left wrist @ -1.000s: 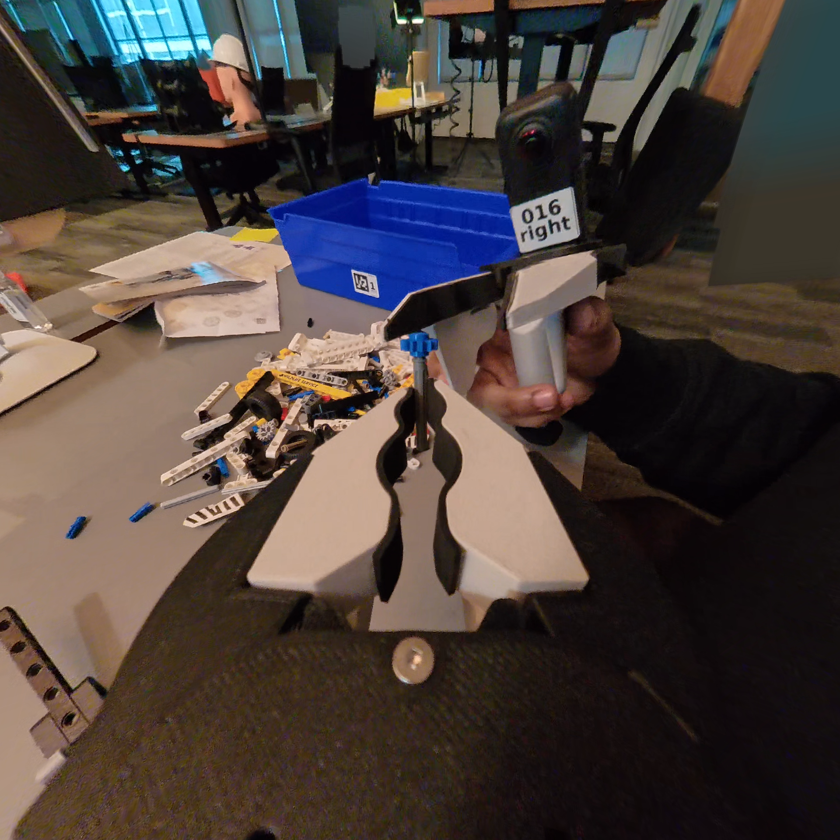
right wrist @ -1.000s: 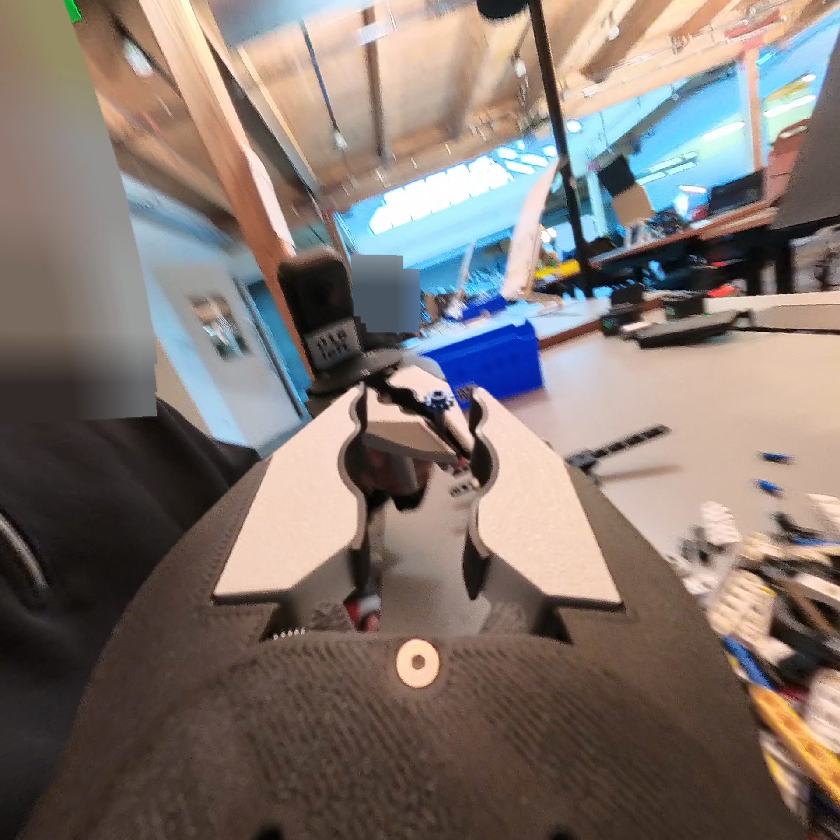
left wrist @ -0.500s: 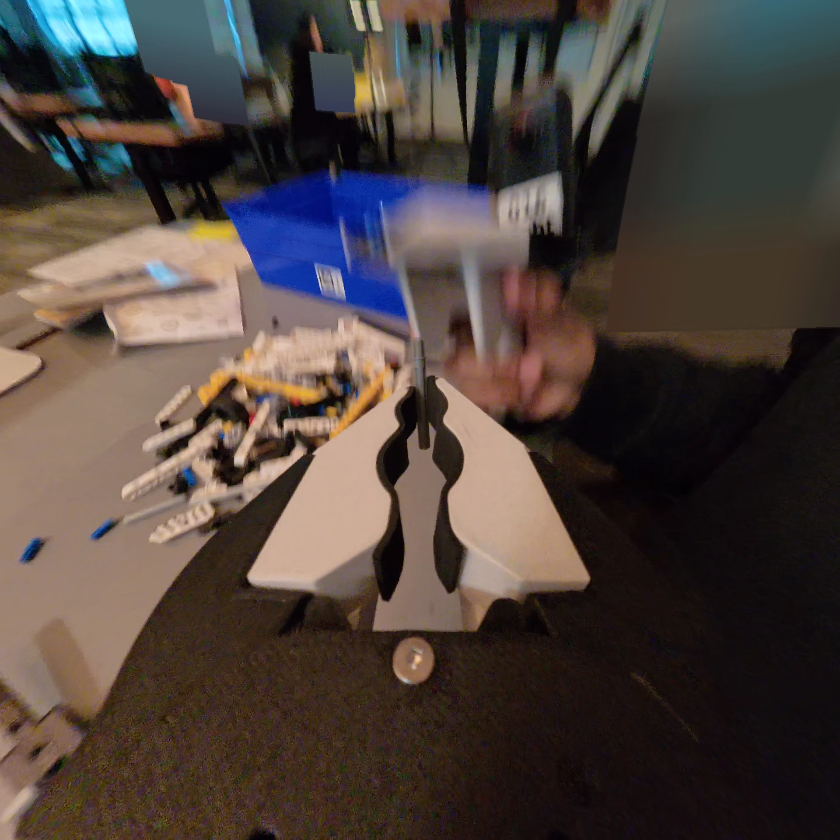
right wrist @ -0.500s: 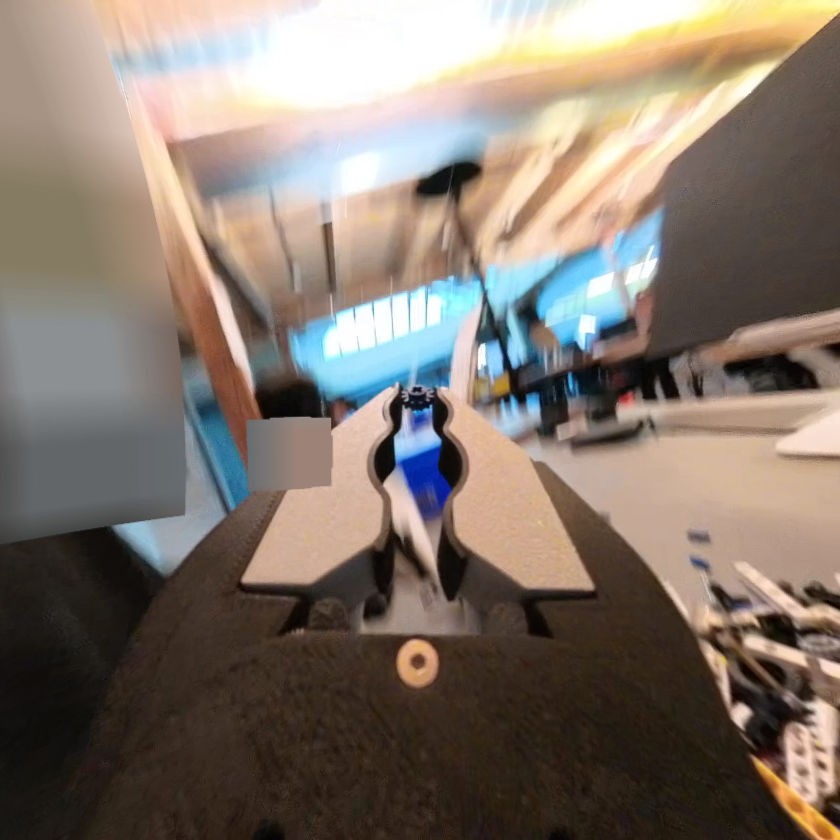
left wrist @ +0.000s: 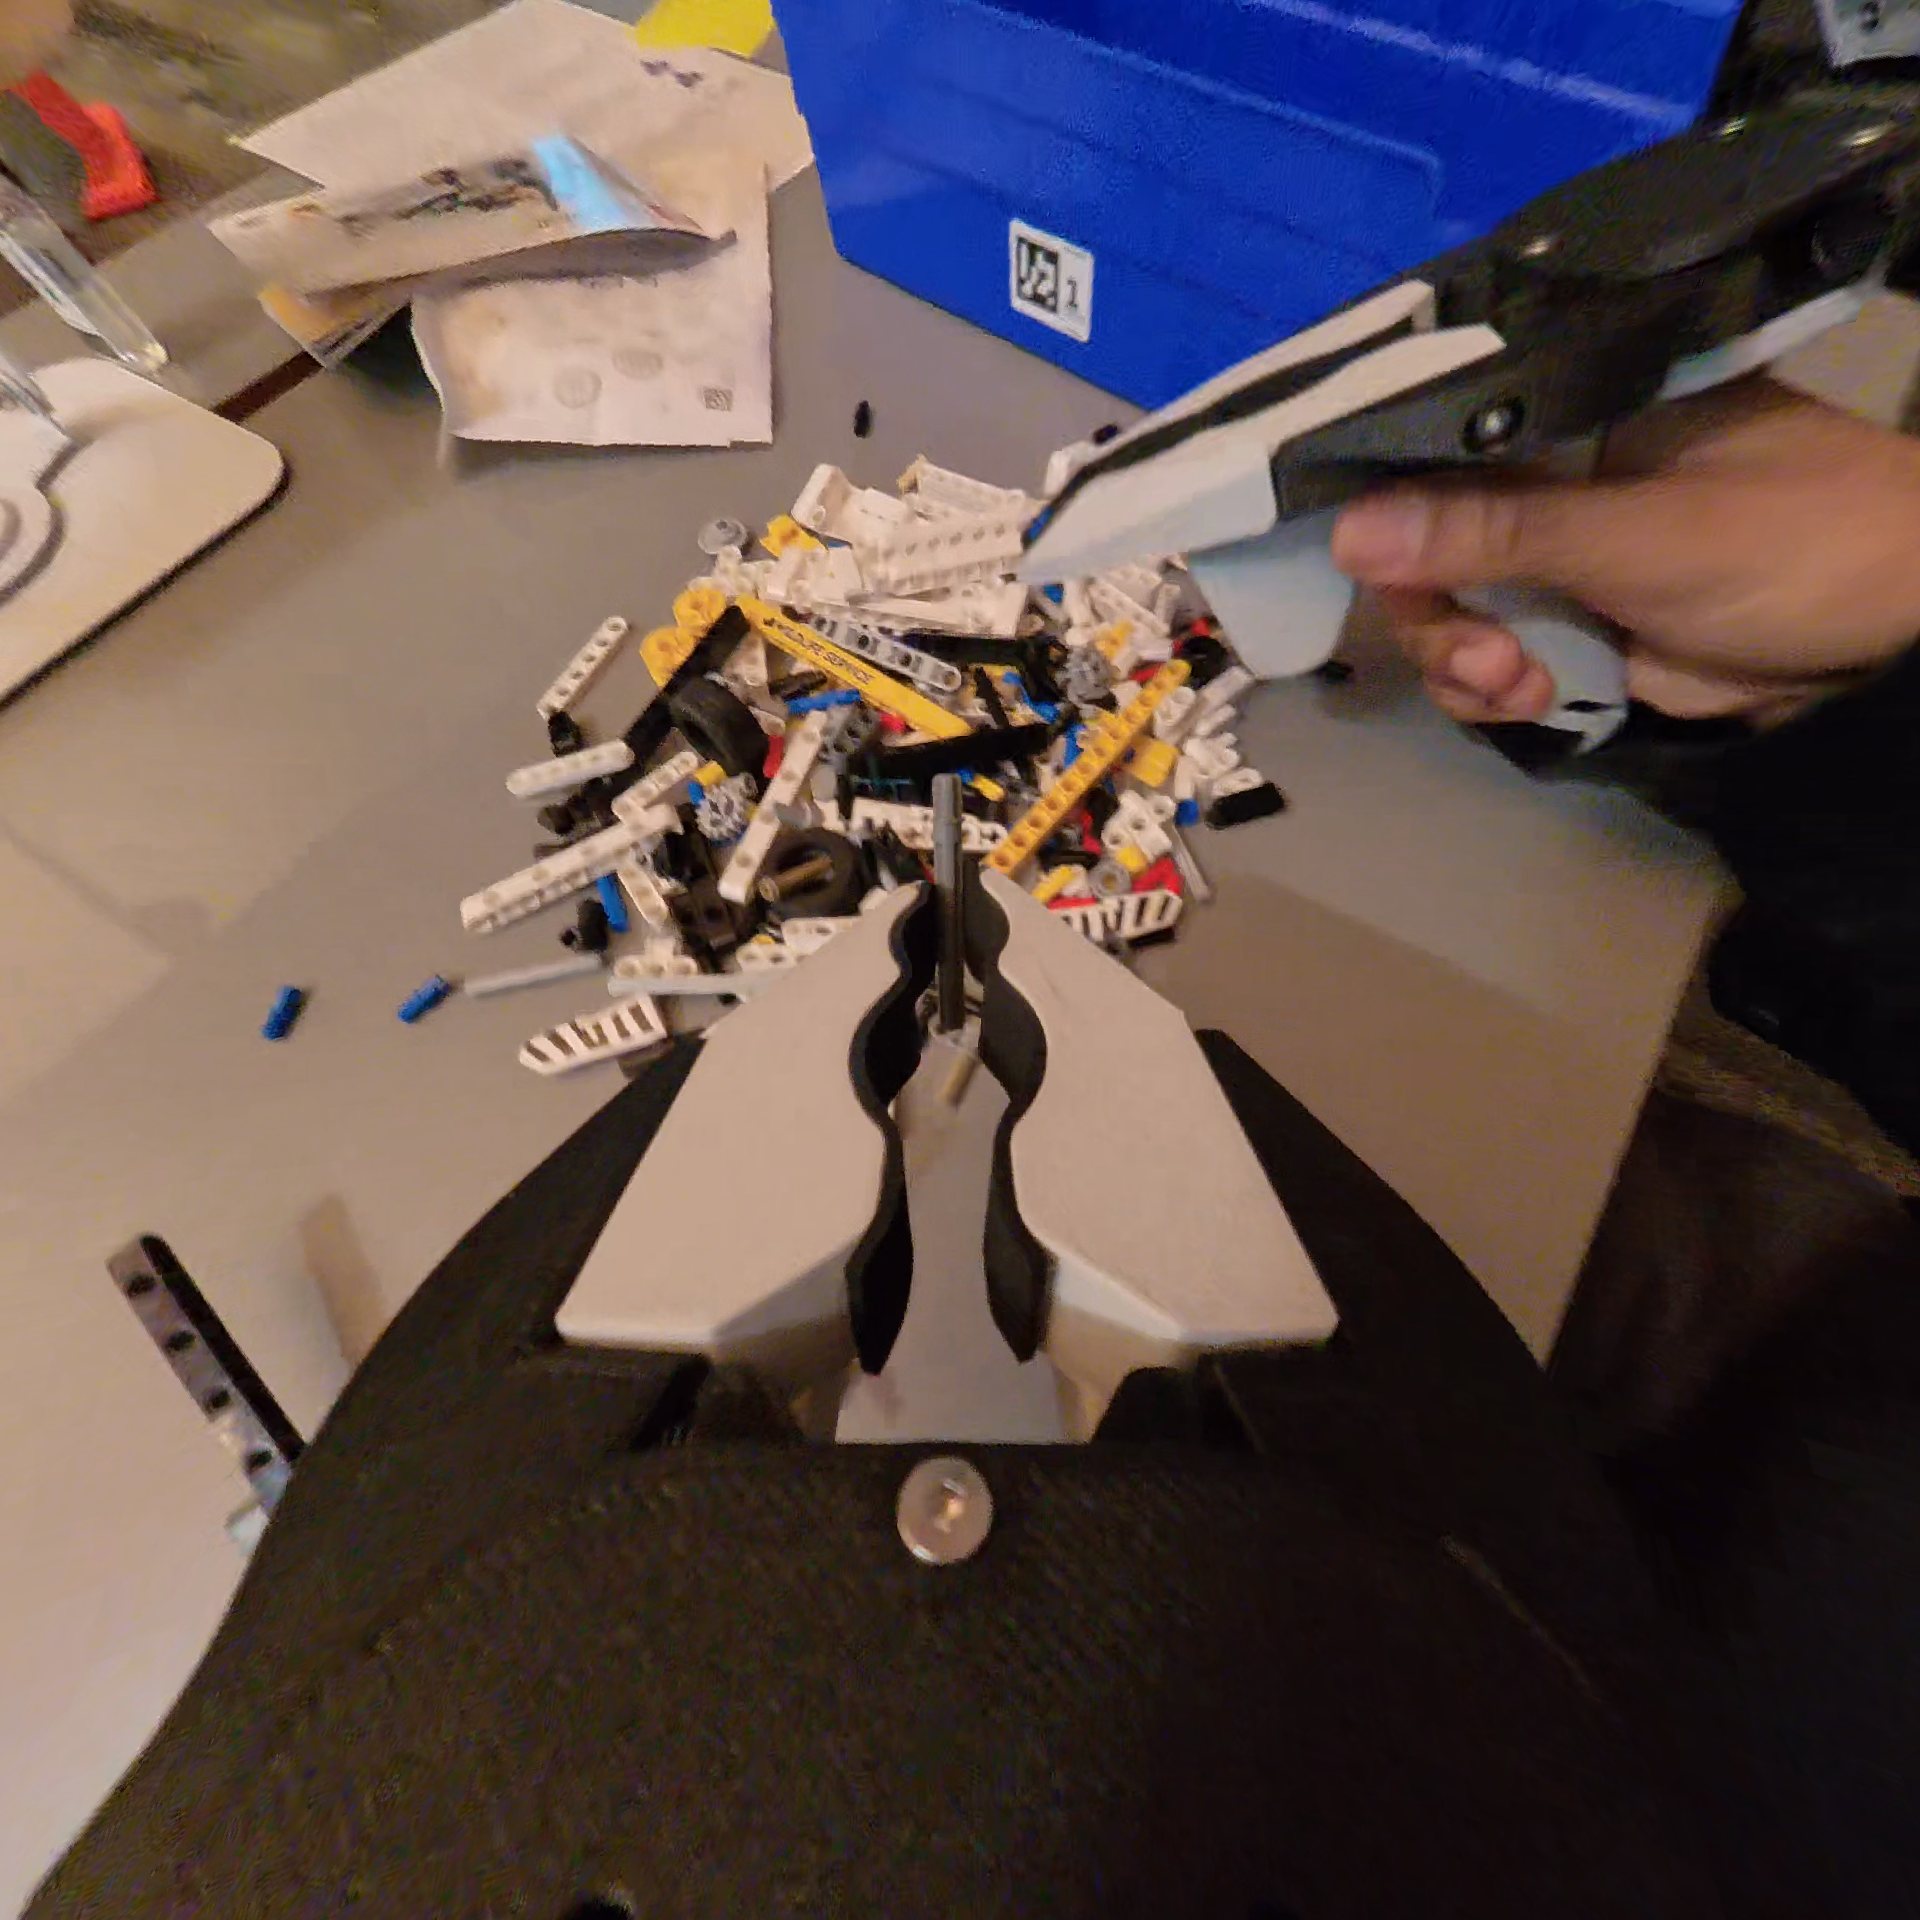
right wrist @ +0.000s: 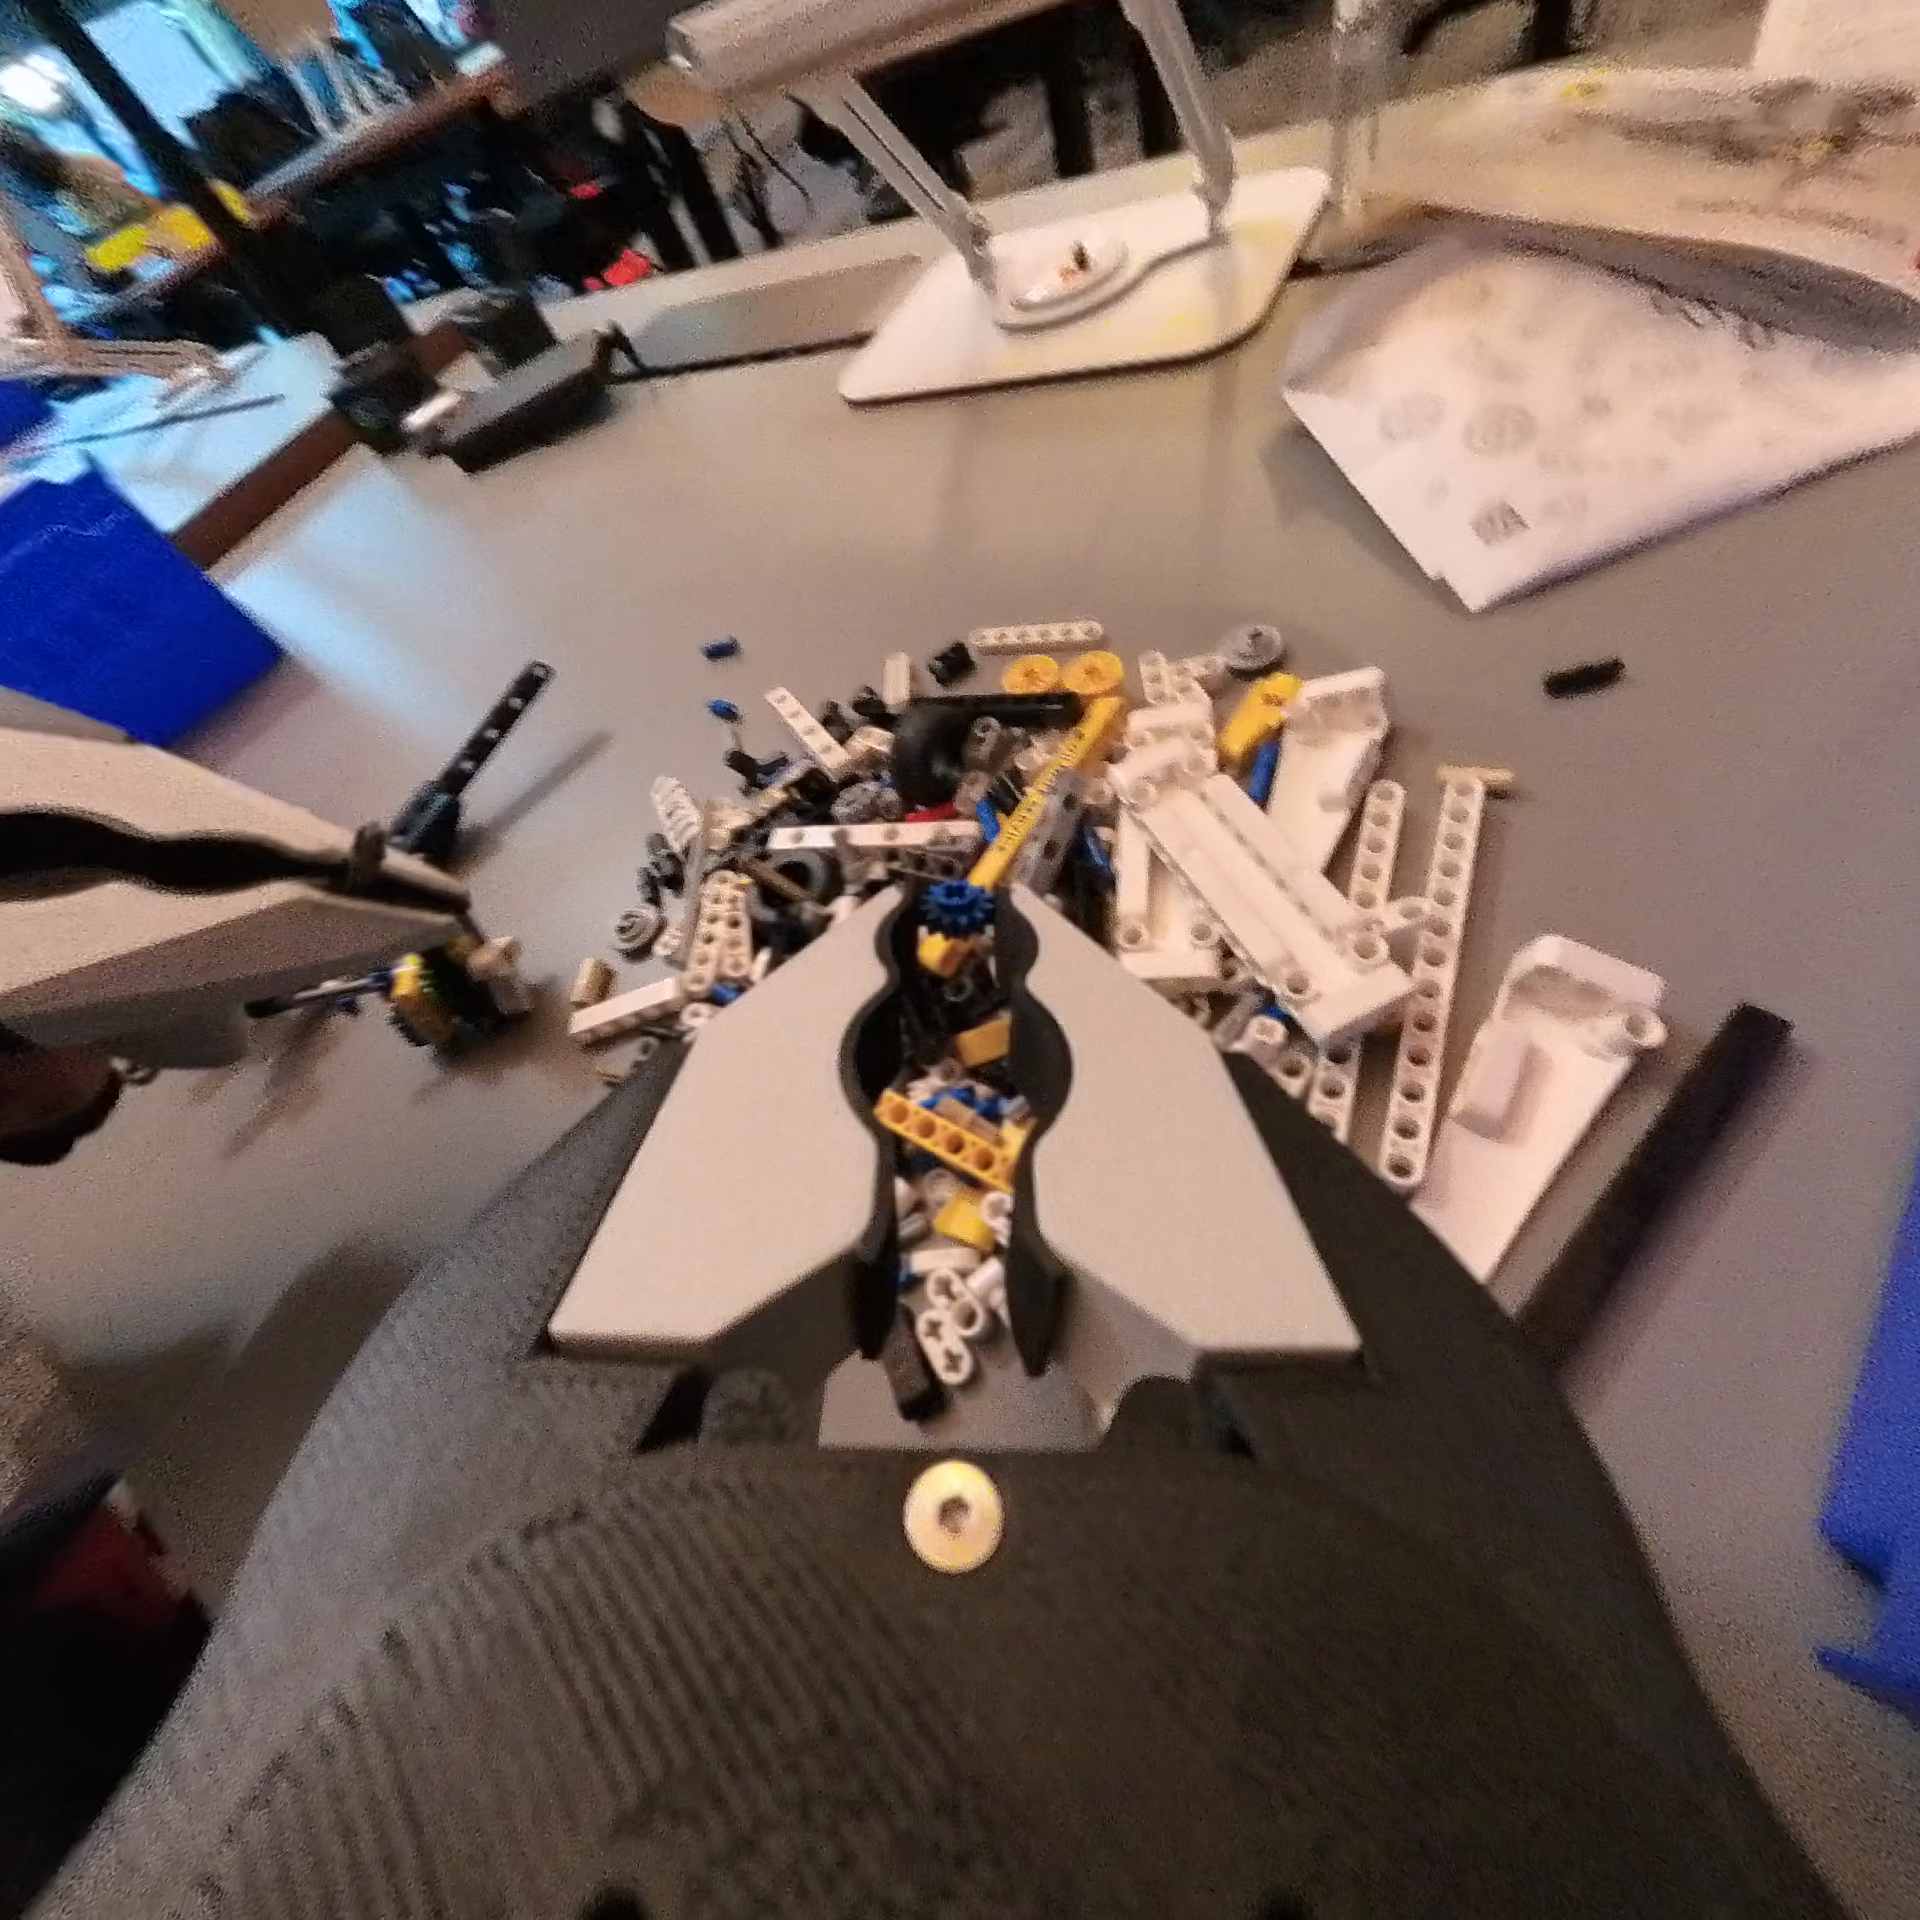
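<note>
My left gripper [left wrist: 948, 896] is shut on a thin dark grey axle [left wrist: 947, 831] that sticks out past the fingertips, its top end bare. It hovers over a pile of small building pieces [left wrist: 883, 717] on the grey table [left wrist: 312, 675]. My right gripper [right wrist: 951, 899] is shut on a small blue gear [right wrist: 948, 906] at its fingertips, above the same pile [right wrist: 1195, 852]. In the left wrist view the right gripper [left wrist: 1039, 540] reaches in from the upper right, held by a hand [left wrist: 1621, 603]. In the right wrist view the left gripper [right wrist: 364, 862] enters from the left, with a small yellow and black cluster [right wrist: 447, 987] under its fingers.
A blue bin [left wrist: 1247, 156] stands behind the pile. Papers and a booklet [left wrist: 603, 343] lie at the back left. A black holed beam [left wrist: 187, 1340] lies near the left front. A white stand base [right wrist: 1091, 301] and loose blue pins [left wrist: 421, 997] are on the table. Across from one pair of fingers to the other is roughly 11 cm.
The blue gear sat on top of the axle in my left gripper. My right gripper shut on it and drew it off. Both grippers then tilted down over the pile.
</note>
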A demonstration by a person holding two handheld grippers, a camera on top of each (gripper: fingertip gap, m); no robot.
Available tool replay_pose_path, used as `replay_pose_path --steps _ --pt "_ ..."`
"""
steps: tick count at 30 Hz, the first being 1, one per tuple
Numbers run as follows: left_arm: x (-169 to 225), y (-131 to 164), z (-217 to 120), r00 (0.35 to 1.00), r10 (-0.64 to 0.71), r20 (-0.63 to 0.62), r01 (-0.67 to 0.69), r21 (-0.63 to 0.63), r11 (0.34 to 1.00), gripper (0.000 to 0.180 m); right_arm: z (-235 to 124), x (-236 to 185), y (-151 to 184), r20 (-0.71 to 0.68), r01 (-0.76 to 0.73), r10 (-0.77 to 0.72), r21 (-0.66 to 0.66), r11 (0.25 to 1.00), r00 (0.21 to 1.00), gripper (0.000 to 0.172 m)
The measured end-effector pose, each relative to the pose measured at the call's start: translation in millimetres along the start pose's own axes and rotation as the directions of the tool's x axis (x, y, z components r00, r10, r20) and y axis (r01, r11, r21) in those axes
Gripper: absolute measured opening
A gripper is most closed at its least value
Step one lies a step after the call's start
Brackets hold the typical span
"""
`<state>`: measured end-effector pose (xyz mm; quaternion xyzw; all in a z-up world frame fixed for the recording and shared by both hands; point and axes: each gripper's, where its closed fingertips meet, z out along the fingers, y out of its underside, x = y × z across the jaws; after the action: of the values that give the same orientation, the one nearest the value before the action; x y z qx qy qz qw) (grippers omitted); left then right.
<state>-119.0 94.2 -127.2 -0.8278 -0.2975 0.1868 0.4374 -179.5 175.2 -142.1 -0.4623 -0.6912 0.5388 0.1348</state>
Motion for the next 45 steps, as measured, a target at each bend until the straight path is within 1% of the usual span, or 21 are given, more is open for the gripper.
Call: replay_pose_path --steps 1,4,5,7,9,10,12,15,18,20,23,26,28,31,32,34,37,40,42,45 --pt "-5.6 -1.7 8.4 0.999 0.023 0.027 -0.022 -0.037 0.999 0.002 1.2 4.7 1.7 -0.023 -0.006 0.006 -0.006 1.0 1.0 0.012" --pt "-31.3 -1.0 34.5 0.99 0.08 0.113 -0.061 -0.162 0.985 0.002 -2.0 7.2 -2.7 -0.032 -0.007 0.007 0.014 1.0 0.999 0.032" --pt "-35.9 0.3 42.3 0.992 0.074 0.104 -0.053 -0.195 0.979 0.003 -4.6 7.1 -6.2 -0.027 -0.01 0.011 0.031 0.999 1.0 0.033" --pt "-41.8 -2.0 54.6 0.997 0.028 0.071 -0.011 -0.22 0.975 0.006 -11.0 8.3 -14.4 -0.021 -0.018 0.02 0.072 0.997 1.0 0.035" --pt "-49.2 -7.6 62.4 0.998 -0.018 0.056 0.029 -0.219 0.975 0.014 -18.2 7.5 -23.2 -0.002 -0.022 0.023 0.118 0.993 1.0 0.038" --pt "-53.7 -10.9 65.2 0.998 -0.038 0.058 0.049 -0.213 0.976 0.021 -21.4 6.9 -26.5 0.007 -0.026 0.025 0.136 0.99 1.0 0.039" --pt "-63.9 -16.0 65.4 0.993 -0.072 0.089 0.089 -0.205 0.975 0.042 -25.8 5.7 -30.5 0.024 -0.032 0.028 0.156 0.987 0.999 0.039" --pt "-73.1 -31.8 43.7 0.988 -0.059 0.144 0.074 -0.102 0.992 0.041 -30.8 2.9 -34.3 0.036 -0.022 0.016 0.176 0.984 0.999 0.039" --pt "-64.2 -42.1 4.3 0.992 -0.072 0.106 0.072 -0.002 0.997 0.042 -31.8 -5.2 -35.3 0.056 -0.003 -0.007 0.183 0.983 0.998 0.038" --pt "-60.4 -42.3 -26.1 0.993 -0.084 0.08 0.08 0.06 0.995 0.042 -28.7 -18.2 -33.9 0.097 0.009 -0.027 0.182 0.983 0.995 0.038" --pt "-59.5 -27.5 -64.4 0.993 -0.109 0.055 0.102 0.117 0.988 0.041 -16.5 -50.7 -25.3 0.188 0.031 -0.061 0.157 0.987 0.98 0.04" --pt "-54.1 -1.2 -87.0 0.986 -0.167 -0.001 0.166 0.137 0.976 0.039 3.1 -91.2 -8.5 0.275 0.075 -0.104 0.112 0.991 0.956 0.041" --pt "-49.3 15.3 -94.4 0.976 -0.212 -0.041 0.216 0.152 0.965 0.039 18.0 -116.4 6.8 0.311 0.126 -0.144 0.078 0.989 0.939 0.04" --pt "-50.2 33.1 -98.3 0.958 -0.282 -0.056 0.287 0.189 0.939 0.038 37.4 -144.7 27.6 0.331 0.198 -0.199 0.038 0.979 0.922 0.038" --pt "-49.4 35.7 -99.2 0.949 -0.308 -0.071 0.316 0.208 0.926 0.037 41.8 -150.3 31.8 0.322 0.22 -0.22 0.034 0.975 0.921 0.037" --pt "-40.4 36.9 -102.5 0.935 -0.327 -0.14 0.351 0.221 0.91 0.036 46.2 -156.4 34.9 0.286 0.275 -0.276 0.044 0.961 0.918 0.033" --pt "-34.5 29.9 -108.4 0.922 -0.336 -0.193 0.379 0.268 0.886 0.035 44.0 -153.3 25.5 0.199 0.344 -0.36 0.11 0.932 0.912 0.028" --pt "-31.0 28.8 -105.5 0.925 -0.326 -0.197 0.371 0.273 0.887 0.034 42.5 -153.7 26.5 0.222 0.343 -0.361 0.117 0.932 0.906 0.031" --pt "-28.3 27.6 -101.3 0.93 -0.315 -0.189 0.359 0.29 0.887 0.034 43.0 -152.9 27.2 0.246 0.314 -0.331 0.107 0.943 0.911 0.033" --pt "-25.5 26.1 -95.3 0.938 -0.307 -0.164 0.345 0.32 0.882 0.034 39.7 -148.5 21.3 0.263 0.25 -0.276 0.13 0.96 0.924 0.033"
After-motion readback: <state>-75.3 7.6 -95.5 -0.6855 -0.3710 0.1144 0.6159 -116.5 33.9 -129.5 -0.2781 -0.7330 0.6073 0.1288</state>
